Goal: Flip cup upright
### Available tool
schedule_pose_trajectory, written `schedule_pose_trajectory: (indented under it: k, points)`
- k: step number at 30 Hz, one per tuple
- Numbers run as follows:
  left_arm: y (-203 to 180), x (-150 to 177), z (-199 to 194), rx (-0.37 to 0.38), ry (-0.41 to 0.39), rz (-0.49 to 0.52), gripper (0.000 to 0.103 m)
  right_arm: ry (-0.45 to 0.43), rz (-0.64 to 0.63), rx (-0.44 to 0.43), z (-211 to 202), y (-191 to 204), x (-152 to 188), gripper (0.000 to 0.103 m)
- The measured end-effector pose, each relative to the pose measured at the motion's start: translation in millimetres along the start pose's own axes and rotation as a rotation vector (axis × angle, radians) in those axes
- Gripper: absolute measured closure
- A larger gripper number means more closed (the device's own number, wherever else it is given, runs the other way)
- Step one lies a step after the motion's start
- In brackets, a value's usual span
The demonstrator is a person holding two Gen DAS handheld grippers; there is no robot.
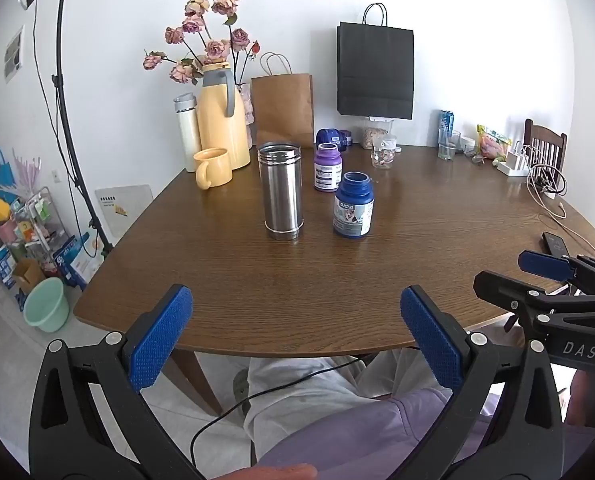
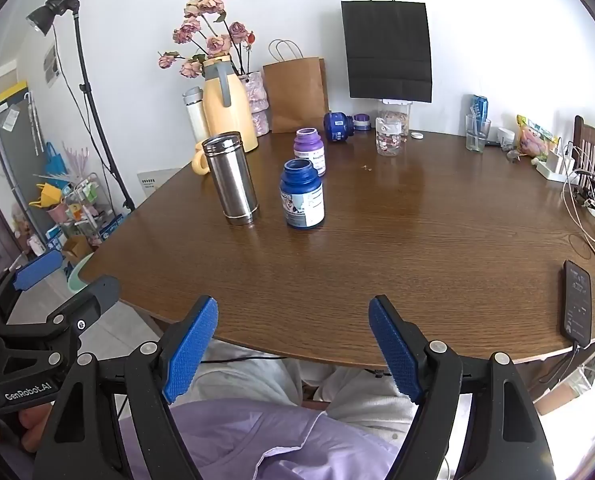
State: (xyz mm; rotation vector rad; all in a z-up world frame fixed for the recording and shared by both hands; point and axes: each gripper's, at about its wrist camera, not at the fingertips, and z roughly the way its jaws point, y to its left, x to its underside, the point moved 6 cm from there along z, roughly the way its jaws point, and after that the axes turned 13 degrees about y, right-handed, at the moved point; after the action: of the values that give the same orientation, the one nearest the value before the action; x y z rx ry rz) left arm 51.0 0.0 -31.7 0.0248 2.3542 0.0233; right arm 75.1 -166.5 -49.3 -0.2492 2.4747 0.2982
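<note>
A stainless steel cup point(image 1: 281, 192) point(image 2: 231, 178) stands upright on the brown wooden table point(image 1: 297, 276), its open threaded mouth facing up. My left gripper point(image 1: 296, 304) hovers open over the table's near edge, well short of the cup, with nothing between its blue pads. The right gripper point(image 2: 293, 314) is open too, held at the near edge to the right of the left one, and also empty. Each gripper shows at the side of the other's view: the right gripper point(image 1: 517, 276) and the left gripper point(image 2: 69, 280).
A blue bottle point(image 1: 353, 206) and a purple bottle point(image 1: 327, 168) stand just right of the cup. A yellow mug point(image 1: 213, 168), yellow jug point(image 1: 221, 120) and paper bags sit behind. A phone point(image 2: 577, 300) and cables lie at the right edge. A person's lap is below the grippers.
</note>
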Motion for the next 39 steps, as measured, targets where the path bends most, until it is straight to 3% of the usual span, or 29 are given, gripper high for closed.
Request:
schedule_pose_trajectory:
  k: [39]
  points:
    - [-0.1,-0.2,0.5,0.003,-0.003,-0.003,0.000,-0.018,0.002,0.008,-4.2,-2.3,0.0,0.022]
